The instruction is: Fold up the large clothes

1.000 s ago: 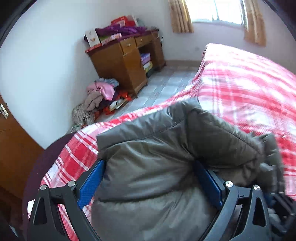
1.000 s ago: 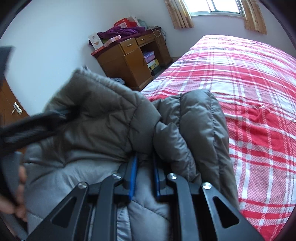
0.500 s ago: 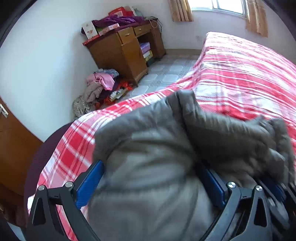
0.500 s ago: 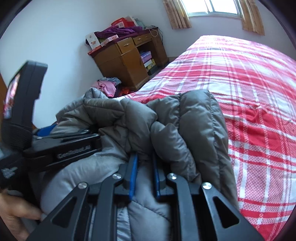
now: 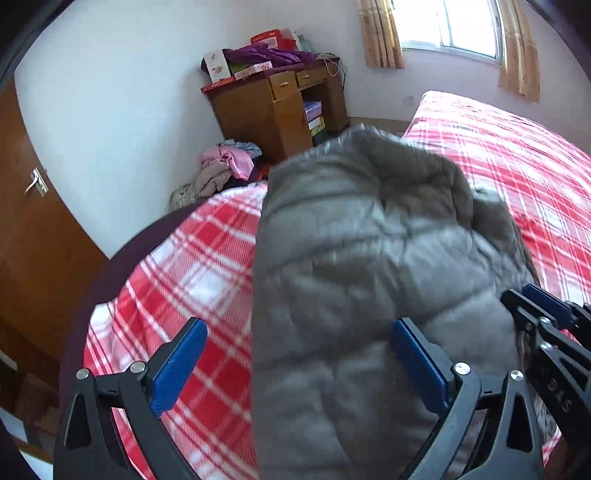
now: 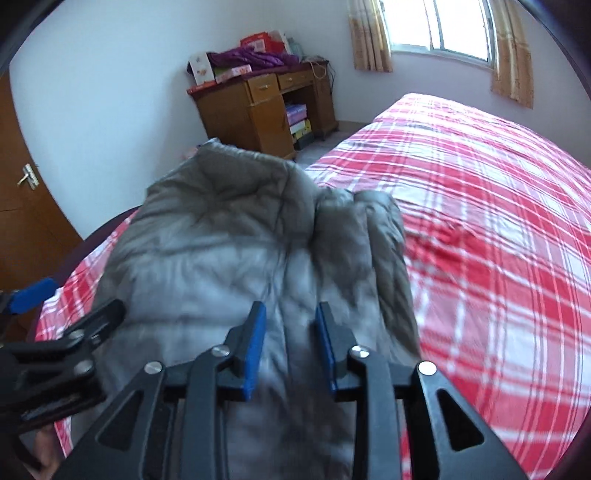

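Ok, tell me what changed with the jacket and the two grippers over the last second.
The right gripper was pinched on a fold of the grey jacket; its jaws have just been opening, with the fabric between the pads but no longer squeezed. The left gripper slid sideways, so its left pad is now over the plaid bedspread. The jacket remains folded on the bed.

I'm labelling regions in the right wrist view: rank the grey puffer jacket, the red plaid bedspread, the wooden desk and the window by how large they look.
1. Red plaid bedspread
2. Grey puffer jacket, enlarged by nearness
3. Wooden desk
4. Window, partly cropped
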`<state>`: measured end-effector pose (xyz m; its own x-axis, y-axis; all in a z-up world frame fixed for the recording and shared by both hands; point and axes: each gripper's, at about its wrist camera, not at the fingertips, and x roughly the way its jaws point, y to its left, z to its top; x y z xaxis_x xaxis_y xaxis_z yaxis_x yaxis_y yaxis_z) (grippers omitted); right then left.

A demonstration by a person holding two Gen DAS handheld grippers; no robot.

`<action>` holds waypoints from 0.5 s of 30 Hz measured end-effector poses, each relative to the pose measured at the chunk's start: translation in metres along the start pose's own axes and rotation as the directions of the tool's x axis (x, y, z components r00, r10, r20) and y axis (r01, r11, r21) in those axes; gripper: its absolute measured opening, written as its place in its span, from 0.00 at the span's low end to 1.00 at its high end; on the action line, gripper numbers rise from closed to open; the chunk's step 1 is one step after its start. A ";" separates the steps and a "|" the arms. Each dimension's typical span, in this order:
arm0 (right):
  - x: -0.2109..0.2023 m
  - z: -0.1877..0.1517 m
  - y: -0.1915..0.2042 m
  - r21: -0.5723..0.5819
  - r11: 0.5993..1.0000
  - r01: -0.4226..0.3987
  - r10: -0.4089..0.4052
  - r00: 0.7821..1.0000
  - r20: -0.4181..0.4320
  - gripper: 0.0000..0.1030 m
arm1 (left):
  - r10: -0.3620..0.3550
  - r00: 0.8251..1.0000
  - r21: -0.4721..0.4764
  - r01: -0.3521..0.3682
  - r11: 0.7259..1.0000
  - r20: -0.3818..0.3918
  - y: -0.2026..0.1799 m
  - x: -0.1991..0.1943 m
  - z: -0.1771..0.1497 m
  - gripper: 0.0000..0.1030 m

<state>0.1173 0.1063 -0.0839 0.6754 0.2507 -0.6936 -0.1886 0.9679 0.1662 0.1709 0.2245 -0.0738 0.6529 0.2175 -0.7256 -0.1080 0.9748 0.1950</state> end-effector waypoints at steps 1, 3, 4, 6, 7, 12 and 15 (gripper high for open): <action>-0.005 -0.006 0.000 0.000 1.000 0.002 -0.002 1.000 0.002 0.28 | -0.008 1.000 -0.011 0.008 1.000 -0.008 -0.001 -0.001 -0.005 0.98; -0.013 -0.018 -0.003 0.022 1.000 -0.003 0.003 1.000 -0.005 0.28 | -0.020 1.000 -0.041 0.020 0.999 -0.010 0.001 -0.004 -0.015 0.98; -0.019 -0.025 -0.006 0.043 0.999 -0.014 0.014 1.000 -0.003 0.28 | -0.029 1.000 -0.057 0.028 0.998 -0.010 0.002 -0.007 -0.017 0.98; -0.029 -0.036 -0.008 0.063 0.998 -0.031 0.031 1.000 0.001 0.28 | -0.039 0.999 -0.075 0.037 0.996 -0.017 0.005 -0.011 -0.022 0.98; -0.033 -0.041 -0.008 0.068 0.997 -0.035 0.035 0.999 -0.002 0.28 | -0.040 0.999 -0.075 0.039 0.996 -0.020 0.005 -0.013 -0.024 0.98; -0.048 -0.073 -0.010 0.100 0.994 -0.039 0.042 0.999 -0.029 0.36 | -0.024 1.000 -0.053 0.023 0.998 -0.012 0.002 -0.027 -0.038 0.98; -0.050 -0.084 -0.009 0.112 0.993 -0.031 0.034 0.999 -0.032 0.41 | -0.017 1.000 -0.048 0.016 0.999 -0.011 0.000 -0.028 -0.045 0.98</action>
<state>0.0253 0.0831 -0.1100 0.6453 0.2831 -0.7095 -0.1278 0.9557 0.2651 0.1187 0.2201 -0.0833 0.6460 0.2015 -0.7362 -0.1332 0.9795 0.1512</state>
